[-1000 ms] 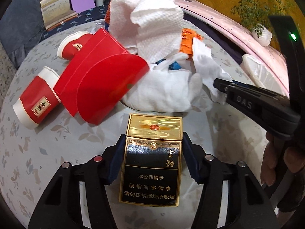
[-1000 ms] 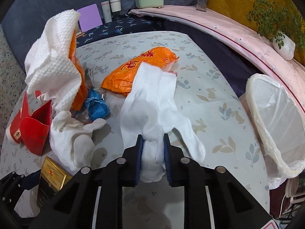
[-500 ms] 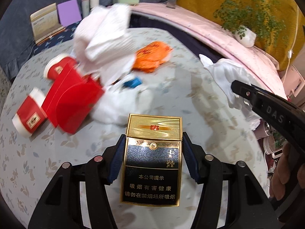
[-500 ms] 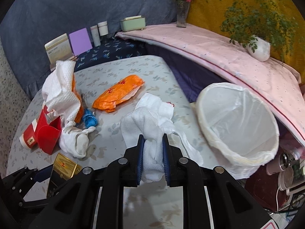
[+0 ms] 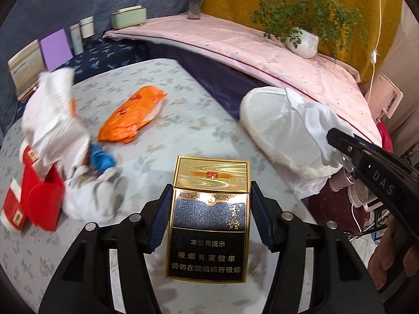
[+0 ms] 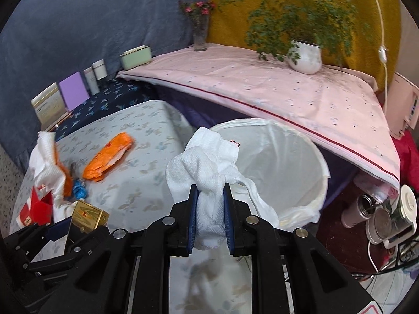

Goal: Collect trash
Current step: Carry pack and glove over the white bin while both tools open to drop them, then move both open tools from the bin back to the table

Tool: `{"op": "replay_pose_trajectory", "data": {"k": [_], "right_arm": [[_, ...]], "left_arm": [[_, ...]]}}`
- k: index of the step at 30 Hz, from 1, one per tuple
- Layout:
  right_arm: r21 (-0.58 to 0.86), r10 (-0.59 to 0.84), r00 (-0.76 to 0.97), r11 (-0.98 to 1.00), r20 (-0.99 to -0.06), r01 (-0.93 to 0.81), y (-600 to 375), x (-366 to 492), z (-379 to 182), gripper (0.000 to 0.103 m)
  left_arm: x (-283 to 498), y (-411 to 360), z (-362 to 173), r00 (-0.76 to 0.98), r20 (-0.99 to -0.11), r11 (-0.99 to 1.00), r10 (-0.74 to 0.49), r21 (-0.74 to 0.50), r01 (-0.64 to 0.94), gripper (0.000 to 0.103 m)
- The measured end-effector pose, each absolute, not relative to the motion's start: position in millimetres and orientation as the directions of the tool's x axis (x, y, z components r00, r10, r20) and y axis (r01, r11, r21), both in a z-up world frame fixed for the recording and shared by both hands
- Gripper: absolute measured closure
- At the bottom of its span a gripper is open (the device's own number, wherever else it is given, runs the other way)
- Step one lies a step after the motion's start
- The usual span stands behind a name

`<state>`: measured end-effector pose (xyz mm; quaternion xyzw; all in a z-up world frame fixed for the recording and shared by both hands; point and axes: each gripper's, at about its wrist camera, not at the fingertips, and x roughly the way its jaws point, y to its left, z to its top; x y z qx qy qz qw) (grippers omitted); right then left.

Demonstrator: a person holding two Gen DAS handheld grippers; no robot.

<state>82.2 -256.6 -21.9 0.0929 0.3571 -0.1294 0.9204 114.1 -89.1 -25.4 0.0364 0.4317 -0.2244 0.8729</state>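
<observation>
- The left gripper (image 5: 210, 219) pinches a black-and-gold cigarette pack (image 5: 209, 219) by its two long sides, blue pads pressed against the edges, the gold lid end pointing away from the camera.
- This gripper tilts downward over the floral-clothed table (image 5: 162, 120); the pack is lifted clear of the cloth.
- The right gripper (image 6: 209, 219) is squeezed nearly together on a bunched white paper towel (image 6: 207, 172), whose loose folds rise above the pads and trail off toward the bin.
- It too points downward, at the table's edge beside the white-lined trash bin (image 6: 293, 162); the towel hangs at the bin's near rim, partly in front of its mouth.
- In the left wrist view the right gripper enters from the right, with the towel draped over the bin's liner and part of a hand (image 5: 392, 251) showing beneath it.
- In the right wrist view the left gripper sits at the lower left, on the table side of the bin, with the pack's gold lid showing.
- Farther from the bin, on the table, lie an orange plastic bag (image 6: 108, 158), a blue crumpled scrap (image 6: 78, 189), more white paper towels (image 5: 55, 120), red cartons (image 5: 39, 204) and a red paper cup (image 5: 13, 209).
- Beyond the bin runs a pink-covered ledge (image 6: 262, 91) bearing a potted plant (image 6: 305, 56) and a vase of flowers (image 6: 200, 30).
</observation>
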Motion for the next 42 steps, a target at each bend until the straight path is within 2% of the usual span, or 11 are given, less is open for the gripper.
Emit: {"op": "replay_pose_trajectory", "data": {"k": [12,23,25,27,29,31,42], "right_arm": [[0.068,-0.261,0.669,0.904,-0.696,0.423,-327.1,87.1,-36.1,0.085],[0.086,-0.251,0.636,0.889,-0.73,0.449,-350.4,103.8,-57.6,0.083],[0.091,-0.251,0.636,0.886,-0.73,0.455,-352.2,107.7,-58.2,0.08],[0.095,-0.256,0.638,0.882,-0.726,0.461,-354.7,109.4,-57.5,0.078],[0.097,-0.263,0.642,0.878,-0.72,0.468,-356.0,109.9,-56.1,0.072],[0.101,-0.27,0.648,0.874,-0.712,0.475,-356.7,109.4,-53.8,0.059],[0.094,-0.276,0.668,0.882,-0.691,0.461,-343.7,99.7,-41.3,0.049]], "left_arm": [[154.6,-182.0,-19.0,0.5,-0.746,0.837,-0.441,-0.14,0.529,0.049],[190.1,-231.6,-31.6,0.45,-0.751,0.805,-0.483,-0.179,0.565,0.048],[196.2,-237.1,-35.6,0.443,-0.754,0.807,-0.484,-0.189,0.56,0.047],[201.7,-240.6,-39.2,0.449,-0.758,0.817,-0.473,-0.186,0.546,0.042],[204.9,-240.8,-40.2,0.458,-0.758,0.827,-0.464,-0.186,0.53,0.031],[206.3,-238.9,-40.4,0.465,-0.754,0.832,-0.463,-0.19,0.521,0.03],[199.8,-225.9,-34.9,0.493,-0.752,0.851,-0.437,-0.17,0.496,0.03]]}}
